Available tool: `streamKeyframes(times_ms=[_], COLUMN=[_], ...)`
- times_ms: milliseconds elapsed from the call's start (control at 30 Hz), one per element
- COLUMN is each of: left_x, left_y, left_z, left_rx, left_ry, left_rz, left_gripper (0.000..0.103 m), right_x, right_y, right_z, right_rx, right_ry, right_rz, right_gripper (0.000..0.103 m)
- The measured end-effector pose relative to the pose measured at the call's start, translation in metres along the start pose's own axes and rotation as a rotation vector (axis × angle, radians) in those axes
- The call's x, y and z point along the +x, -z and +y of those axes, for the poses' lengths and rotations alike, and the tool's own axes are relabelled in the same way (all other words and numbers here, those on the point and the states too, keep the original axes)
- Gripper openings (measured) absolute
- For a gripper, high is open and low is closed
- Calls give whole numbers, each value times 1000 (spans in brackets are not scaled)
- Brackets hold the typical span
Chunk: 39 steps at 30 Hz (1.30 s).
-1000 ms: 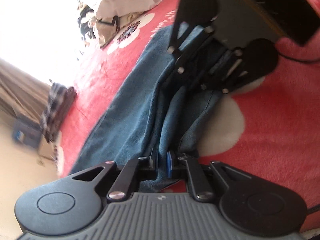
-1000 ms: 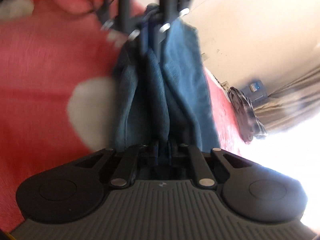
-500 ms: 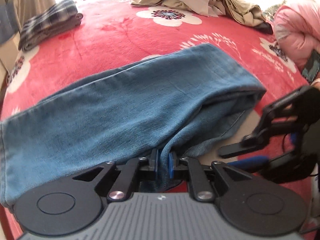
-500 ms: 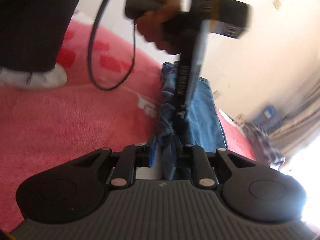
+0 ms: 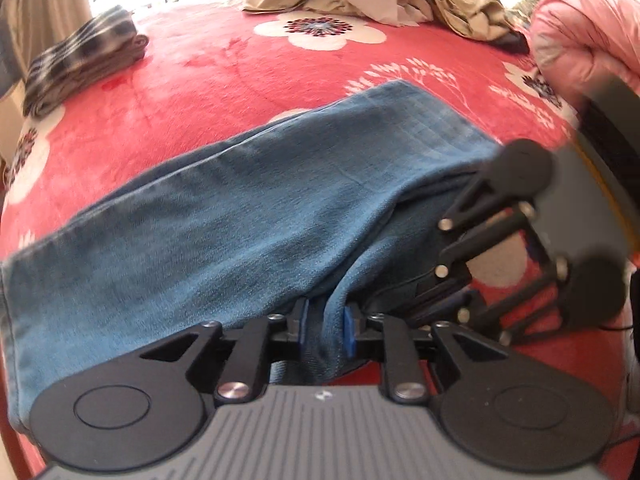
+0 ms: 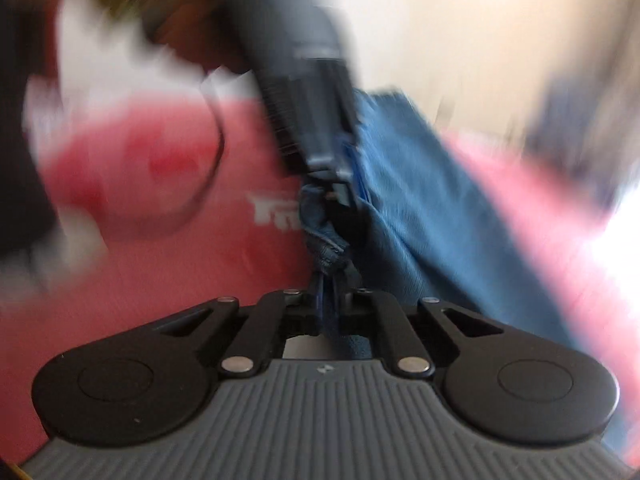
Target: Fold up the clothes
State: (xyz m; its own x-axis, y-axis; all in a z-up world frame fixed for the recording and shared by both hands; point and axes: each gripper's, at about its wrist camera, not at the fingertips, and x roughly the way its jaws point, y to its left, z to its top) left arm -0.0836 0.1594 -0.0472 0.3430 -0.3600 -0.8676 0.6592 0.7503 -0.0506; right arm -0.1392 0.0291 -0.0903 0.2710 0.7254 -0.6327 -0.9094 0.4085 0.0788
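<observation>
One pair of jeans (image 5: 248,216), two grippers, on a red floral blanket (image 5: 208,68).

We see the left gripper (image 5: 325,325) clamped on a denim fold at the near edge; the right gripper (image 6: 329,294) pinches the same bunched end close beside it. The jeans lie folded lengthwise, long axis running from lower left to upper right in the left view.

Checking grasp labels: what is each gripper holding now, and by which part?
Both are shut on the jeans: left gripper pinches a bunched fold at the near edge; right gripper pinches a bunched edge close beside it.
</observation>
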Motion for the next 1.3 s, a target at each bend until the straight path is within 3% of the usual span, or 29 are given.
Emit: streamKeyframes(times_ms=[67, 200, 600, 800, 867, 967, 1067, 1167, 1233, 1300], left_x=[0, 6, 7, 6, 7, 10, 19, 33, 40, 42], left_y=[0, 1, 1, 3, 5, 12, 36, 68, 79, 81], left_z=[-2, -11, -6, -12, -19, -42, -82, -111, -118, -119], left_rx=[18, 73, 45, 93, 142, 315, 654, 955, 1031, 1015], left_ry=[-1, -38, -37, -56, -79, -161, -308, -450, -504, -522], left_rz=[3, 14, 14, 10, 3, -2, -18, -42, -55, -63], left_gripper=[25, 27, 24, 23, 24, 25, 24, 17, 14, 14], right_x=[-2, 28, -42, -5, -10, -11, -13, -34, -48, -60], right_y=[-9, 18, 2, 2, 5, 7, 8, 4, 2, -1], right_z=[-29, -80, -36, -46, -55, -49, -38, -25, -17, -9], right_rx=[275, 787, 244, 245, 346, 335, 274, 163, 89, 17], right_ry=[-144, -414, -37, 36, 41, 93, 146, 162, 172, 183], right_rz=[16, 102, -53, -1, -26, -35, -38, -68, -88, -106], right_gripper=[1, 0, 6, 4, 0, 1, 6, 9, 9, 9])
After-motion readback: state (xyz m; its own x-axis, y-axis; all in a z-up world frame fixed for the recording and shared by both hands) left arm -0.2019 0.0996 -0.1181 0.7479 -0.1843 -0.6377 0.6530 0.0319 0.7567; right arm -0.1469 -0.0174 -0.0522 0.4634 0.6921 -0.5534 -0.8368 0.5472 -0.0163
